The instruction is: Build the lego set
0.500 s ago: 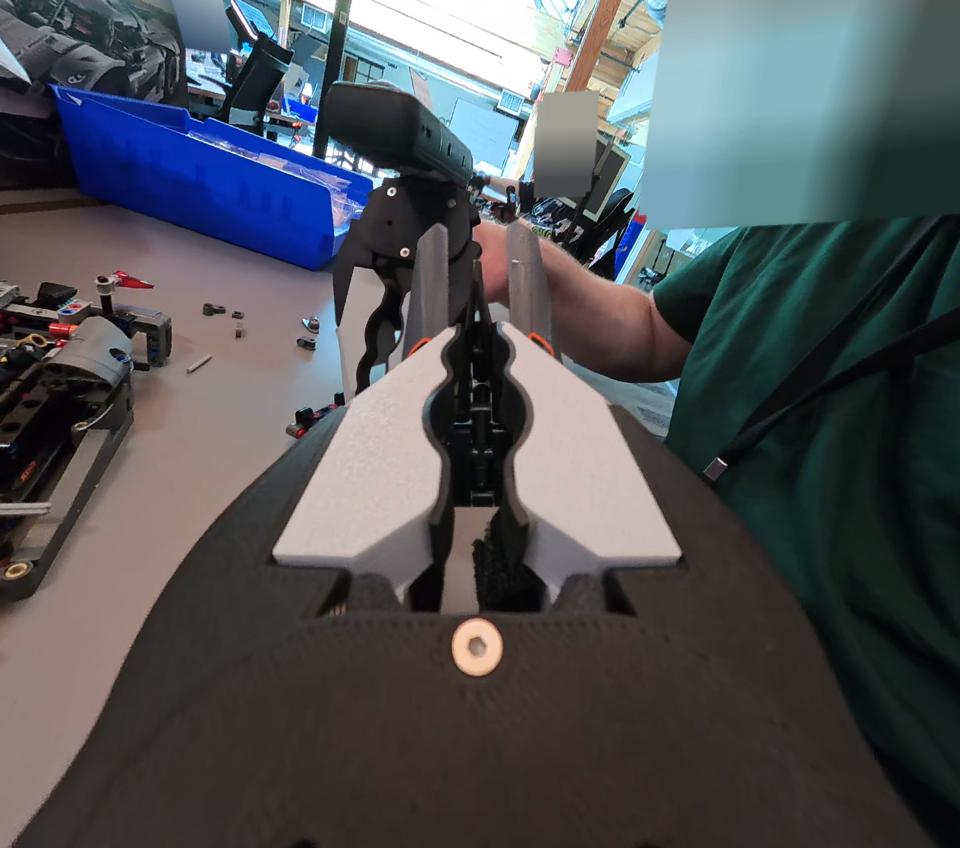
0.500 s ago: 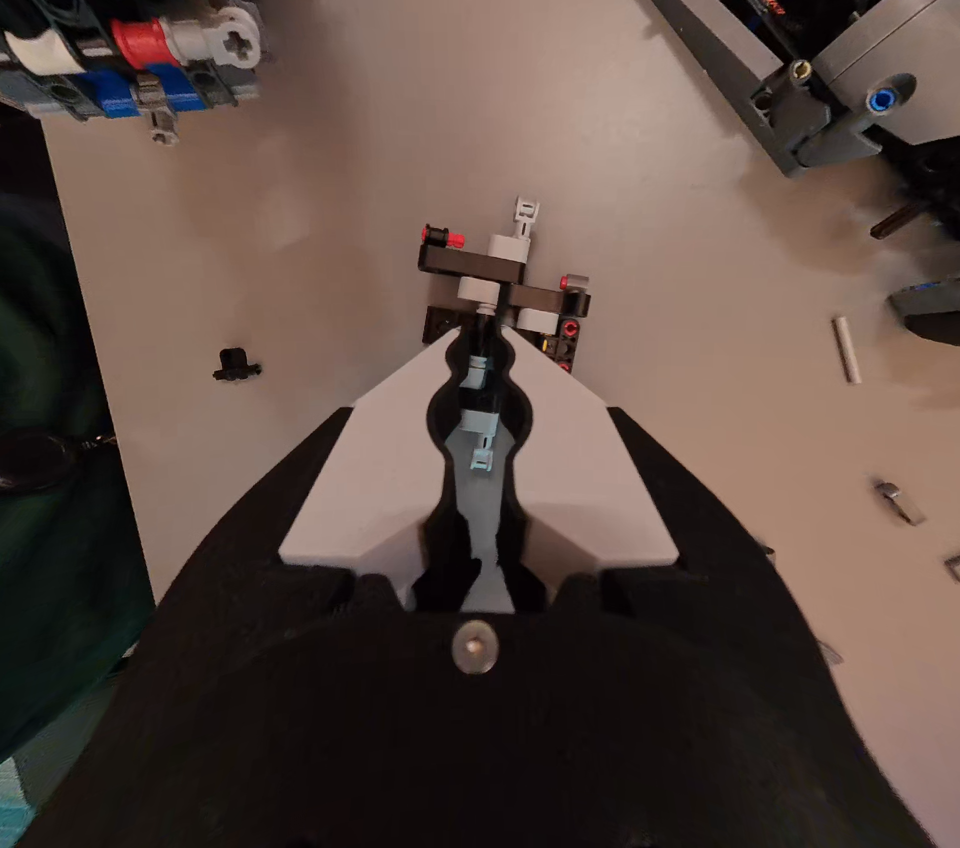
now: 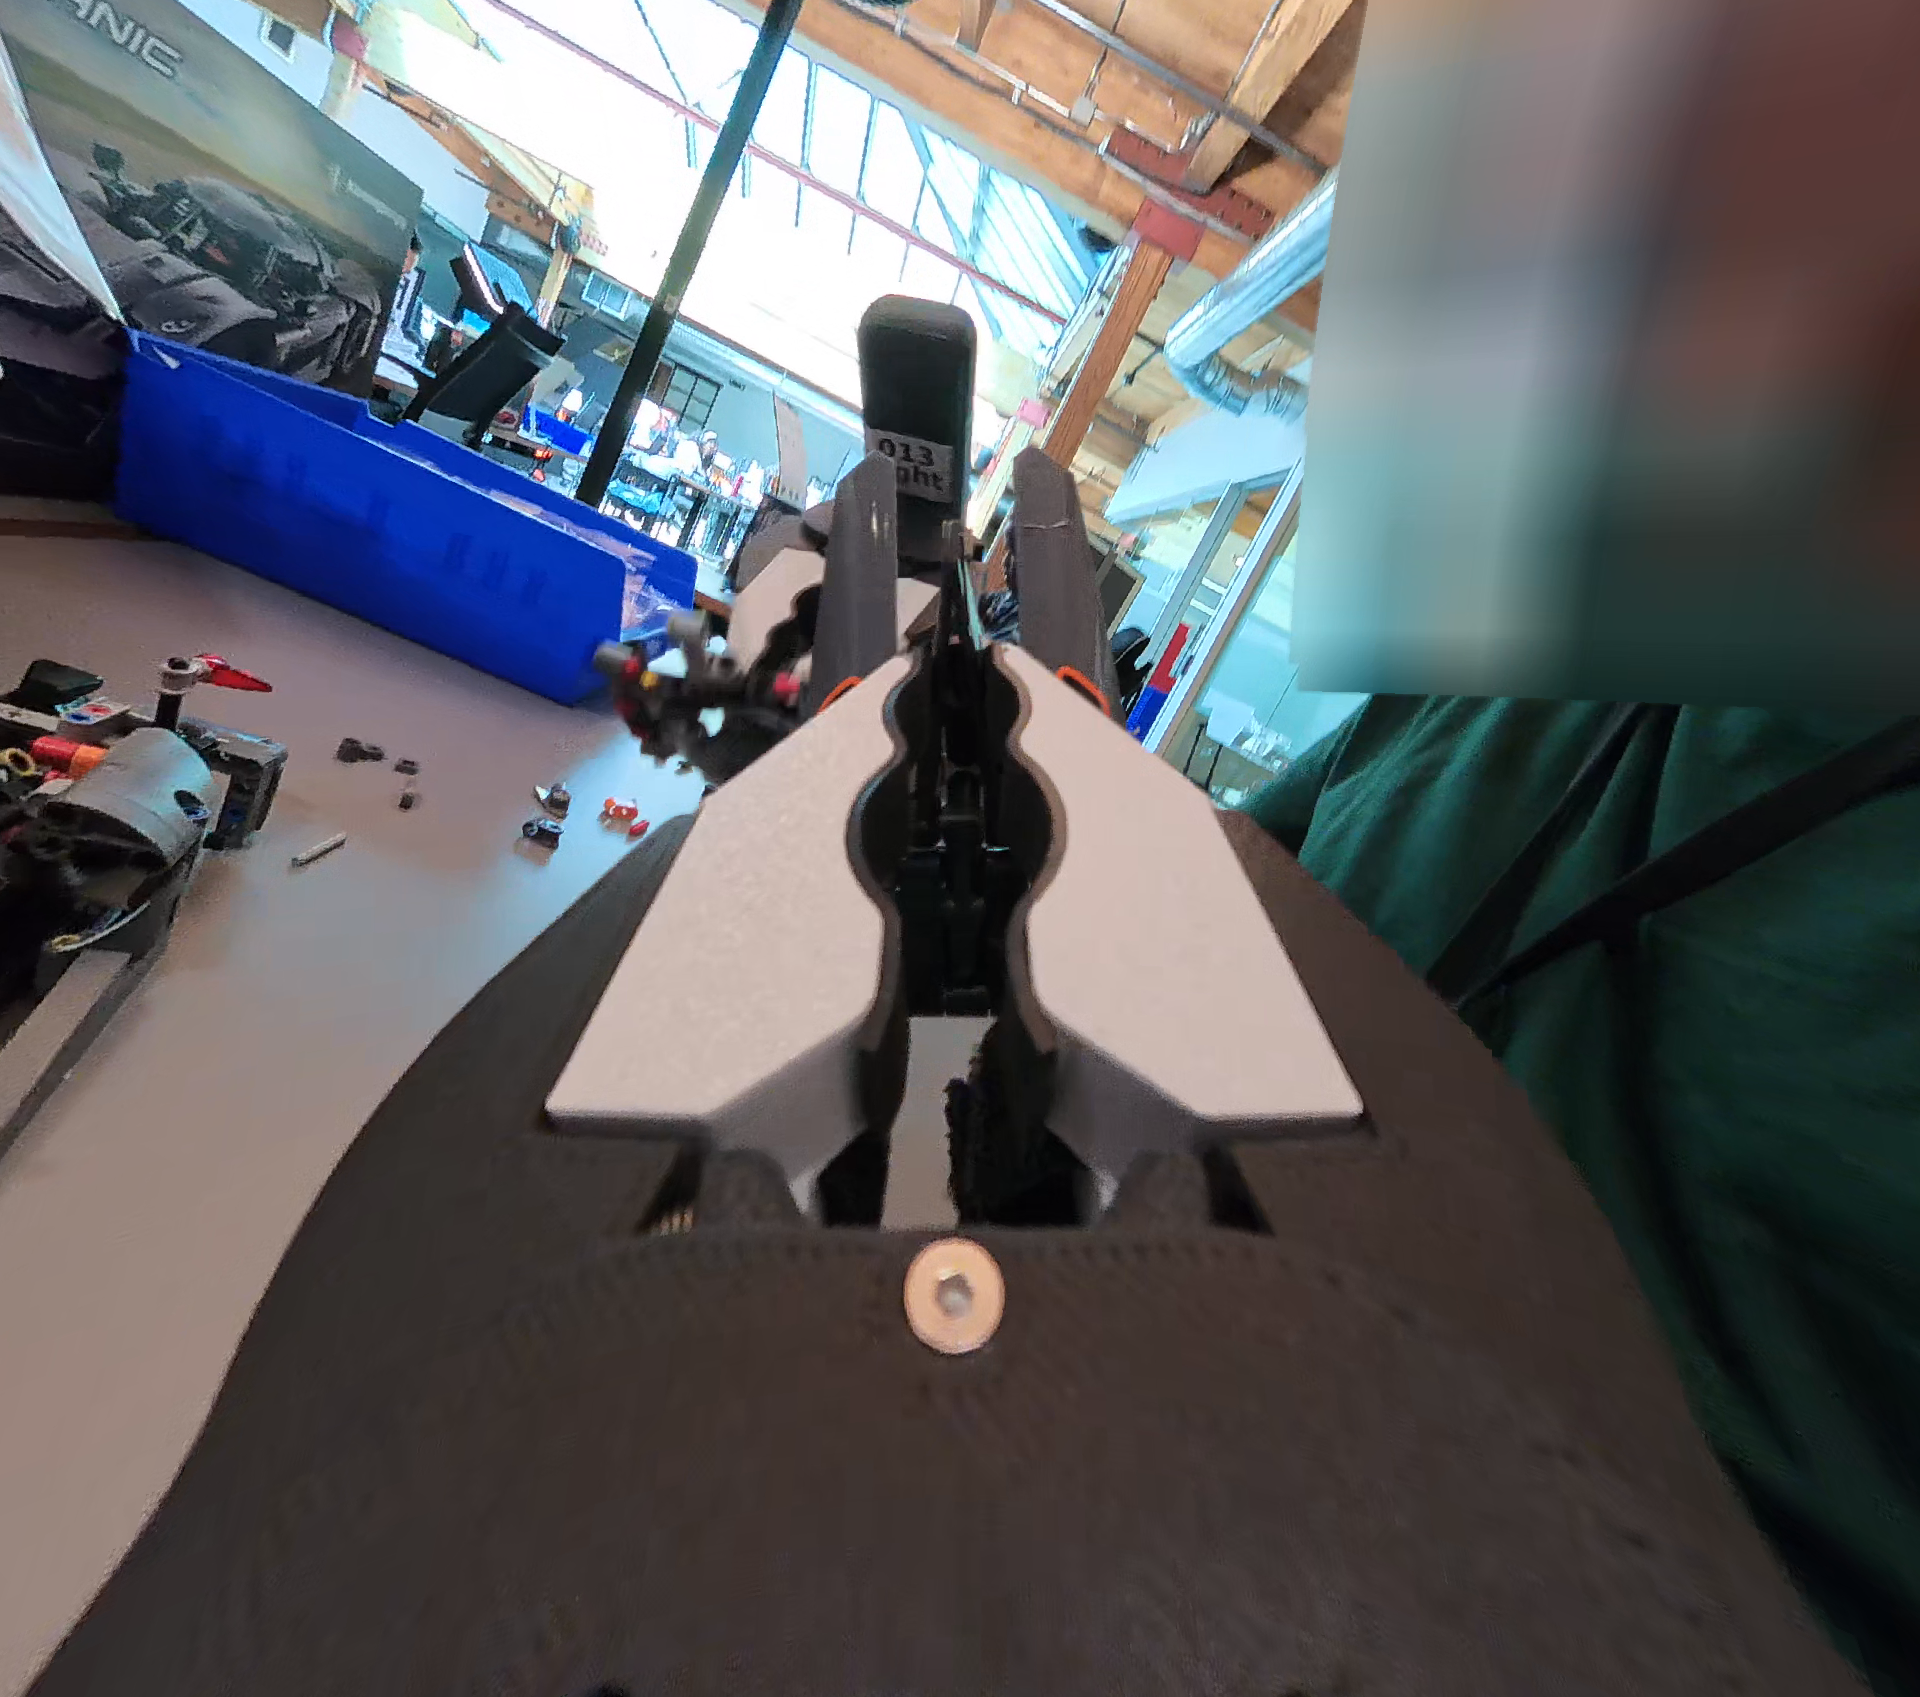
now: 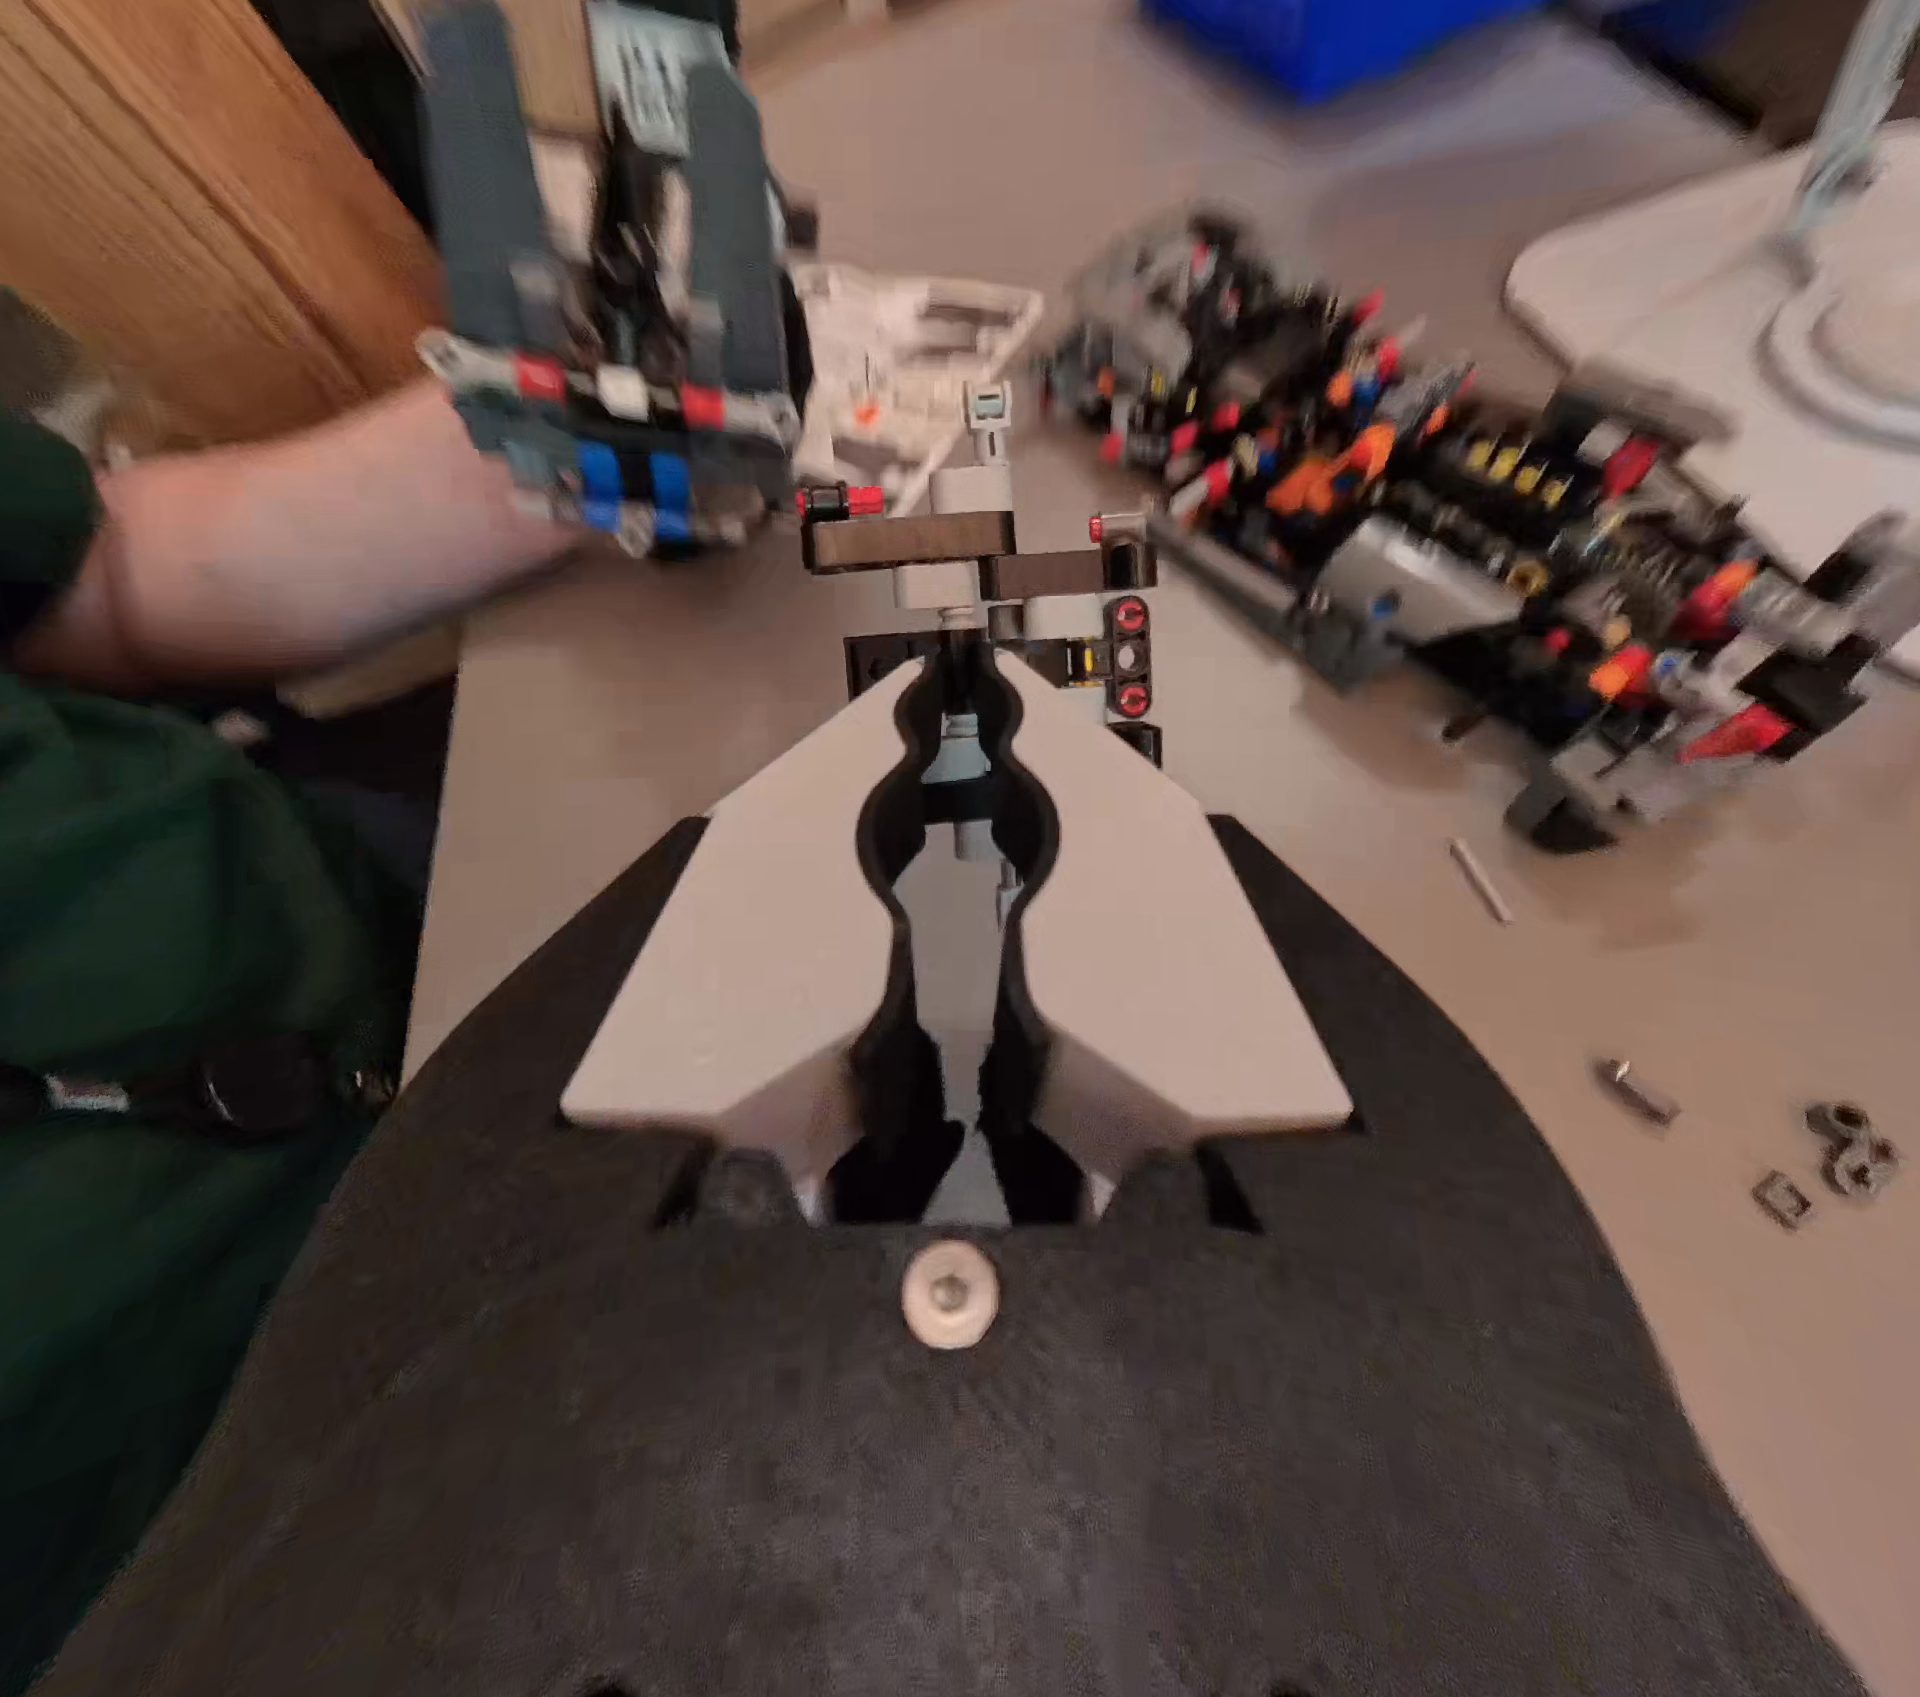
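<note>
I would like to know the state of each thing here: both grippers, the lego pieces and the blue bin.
Left gripper: shut on dark grey assembly, held in the air.
Right gripper: shut on small black-and-grey subassembly, lifted off the table.
Large lego model: lying on the table, partly built.
Loose small parts: scattered on the table.
Blue bin: open, standing on the table.

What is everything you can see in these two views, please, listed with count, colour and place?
Small lego subassembly: one, black and grey with red pins, clamped in the right gripper.
Dark grey lego section: one, with blue and red pieces, clamped in the left gripper.
Large lego model: one, multicoloured, on the table.
Loose lego pieces: several, grey, scattered on the table.
Bin: one, blue, far side.
Instruction sheets: white, on the table.
Left gripper: shut.
Right gripper: shut.
Person's forearm: one, green sleeve.
</note>
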The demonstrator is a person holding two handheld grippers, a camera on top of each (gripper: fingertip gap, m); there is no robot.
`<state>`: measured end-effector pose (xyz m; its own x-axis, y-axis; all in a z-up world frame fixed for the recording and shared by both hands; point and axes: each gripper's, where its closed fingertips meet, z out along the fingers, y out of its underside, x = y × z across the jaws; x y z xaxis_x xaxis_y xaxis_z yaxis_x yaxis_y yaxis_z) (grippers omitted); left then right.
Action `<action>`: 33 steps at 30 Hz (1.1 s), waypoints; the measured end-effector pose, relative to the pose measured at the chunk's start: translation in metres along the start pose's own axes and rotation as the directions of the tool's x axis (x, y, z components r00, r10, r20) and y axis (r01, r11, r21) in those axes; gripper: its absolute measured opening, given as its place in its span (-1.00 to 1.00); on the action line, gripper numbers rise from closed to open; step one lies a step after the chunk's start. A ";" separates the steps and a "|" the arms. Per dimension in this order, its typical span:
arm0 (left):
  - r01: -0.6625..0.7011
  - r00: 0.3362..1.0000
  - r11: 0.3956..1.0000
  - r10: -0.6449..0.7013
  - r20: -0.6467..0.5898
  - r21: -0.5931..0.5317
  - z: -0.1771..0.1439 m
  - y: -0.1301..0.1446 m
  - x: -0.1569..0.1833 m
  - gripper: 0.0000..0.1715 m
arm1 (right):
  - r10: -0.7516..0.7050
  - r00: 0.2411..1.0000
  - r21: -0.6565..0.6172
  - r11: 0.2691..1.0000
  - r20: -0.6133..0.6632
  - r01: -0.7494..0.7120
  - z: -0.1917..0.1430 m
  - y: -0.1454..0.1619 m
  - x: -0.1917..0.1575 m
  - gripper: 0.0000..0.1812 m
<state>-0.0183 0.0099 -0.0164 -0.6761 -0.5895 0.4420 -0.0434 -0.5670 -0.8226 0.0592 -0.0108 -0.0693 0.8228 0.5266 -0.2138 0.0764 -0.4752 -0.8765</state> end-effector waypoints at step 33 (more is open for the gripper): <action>0.308 0.951 0.907 -0.293 -0.096 0.288 0.055 -0.009 -0.018 -0.92 | -0.298 0.912 0.405 0.825 -0.281 0.395 -0.042 -0.082 -0.016 -0.96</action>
<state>0.0347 -0.0059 0.0024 -0.7011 -0.3396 0.6270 -0.0360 -0.8613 -0.5069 0.0631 -0.0100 0.0245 0.8860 0.4240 0.1878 0.1597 0.1011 -0.9820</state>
